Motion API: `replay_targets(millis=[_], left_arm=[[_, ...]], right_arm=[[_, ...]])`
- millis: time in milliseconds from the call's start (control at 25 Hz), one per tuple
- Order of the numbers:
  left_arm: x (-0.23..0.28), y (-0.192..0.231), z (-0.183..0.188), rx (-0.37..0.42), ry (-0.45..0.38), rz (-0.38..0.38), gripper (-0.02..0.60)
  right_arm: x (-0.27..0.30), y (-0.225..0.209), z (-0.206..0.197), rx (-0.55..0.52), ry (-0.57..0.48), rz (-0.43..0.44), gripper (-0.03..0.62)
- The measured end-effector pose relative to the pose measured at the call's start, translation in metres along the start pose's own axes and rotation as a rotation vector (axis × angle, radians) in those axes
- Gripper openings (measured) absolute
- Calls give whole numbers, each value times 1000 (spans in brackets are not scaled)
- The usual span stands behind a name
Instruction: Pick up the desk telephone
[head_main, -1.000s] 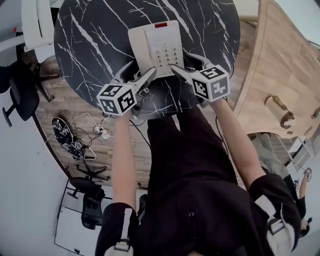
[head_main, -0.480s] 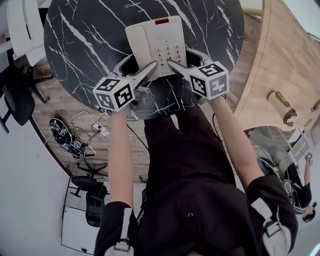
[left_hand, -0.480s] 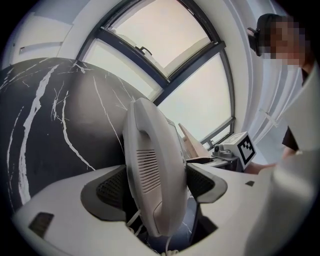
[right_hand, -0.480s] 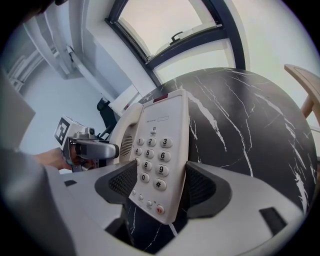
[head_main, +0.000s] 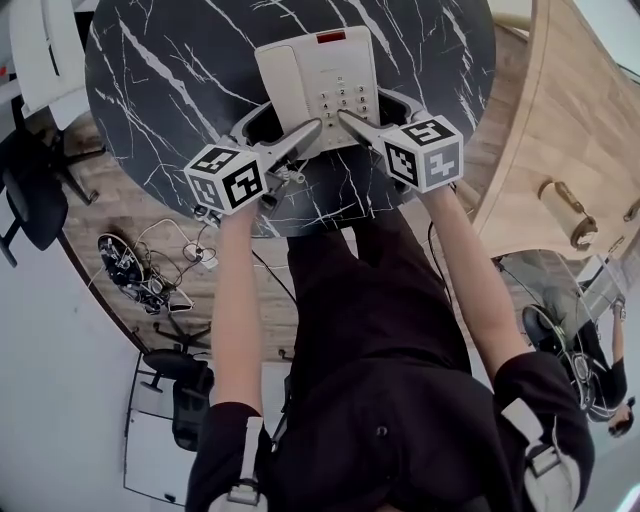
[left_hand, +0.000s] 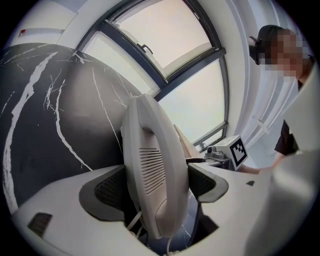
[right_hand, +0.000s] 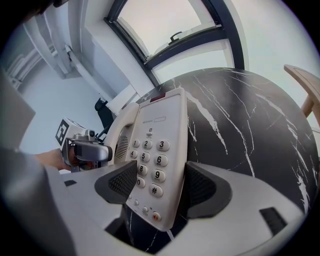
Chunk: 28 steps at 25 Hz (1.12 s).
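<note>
A cream desk telephone (head_main: 318, 75) sits on the round black marble table (head_main: 180, 70), with its near end taken by both grippers. My left gripper (head_main: 283, 122) straddles the handset (left_hand: 150, 165). Both pads touch the handset's sides while the jaws are opening slightly (left_hand: 155, 185). My right gripper (head_main: 365, 108) is shut on the keypad half (right_hand: 150, 160), one pad on each side of the base (right_hand: 155, 185). The phone's near edge looks tipped up off the tabletop (right_hand: 240, 115). A red strip marks its far end.
A white chair (head_main: 40, 50) stands at the table's far left and a black office chair (head_main: 30, 190) beside it. Cables (head_main: 150, 270) lie on the floor. Wooden furniture (head_main: 560, 110) runs along the right. Windows rise beyond the table (left_hand: 165, 45).
Both grippers keep their hold on the phone's near end. The phone and grippers sit slightly higher in the head view, and the left gripper has tilted a little.
</note>
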<state>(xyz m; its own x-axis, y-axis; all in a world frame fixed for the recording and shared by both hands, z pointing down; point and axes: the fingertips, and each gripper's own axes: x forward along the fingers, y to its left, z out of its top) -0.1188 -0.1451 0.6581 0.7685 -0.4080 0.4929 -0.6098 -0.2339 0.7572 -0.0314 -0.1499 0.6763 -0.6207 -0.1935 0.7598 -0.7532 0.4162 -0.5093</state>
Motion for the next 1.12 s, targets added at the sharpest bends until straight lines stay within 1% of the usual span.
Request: replay_targets(millis=[120, 320, 600, 800, 1000, 1120], left_arm=[[0, 1, 0, -15, -5, -12, 387], [1, 0, 0, -15, -6, -12, 387], [1, 0, 0, -15, -6, -15, 387], [0, 2, 1, -29, -29, 2, 387], [-5, -2, -11, -70, 7, 35, 385], [-9, -10, -15, -116, -6, 32, 385]], right_arm=[[1, 0, 0, 0, 1, 21, 301], [3, -1, 0, 8, 2, 63, 304], [3, -3, 1, -1, -24, 65, 308], [3, -4, 1, 1, -16, 57, 310], [0, 0, -7, -6, 51, 60, 310], [-8, 4, -12, 26, 55, 71, 309]])
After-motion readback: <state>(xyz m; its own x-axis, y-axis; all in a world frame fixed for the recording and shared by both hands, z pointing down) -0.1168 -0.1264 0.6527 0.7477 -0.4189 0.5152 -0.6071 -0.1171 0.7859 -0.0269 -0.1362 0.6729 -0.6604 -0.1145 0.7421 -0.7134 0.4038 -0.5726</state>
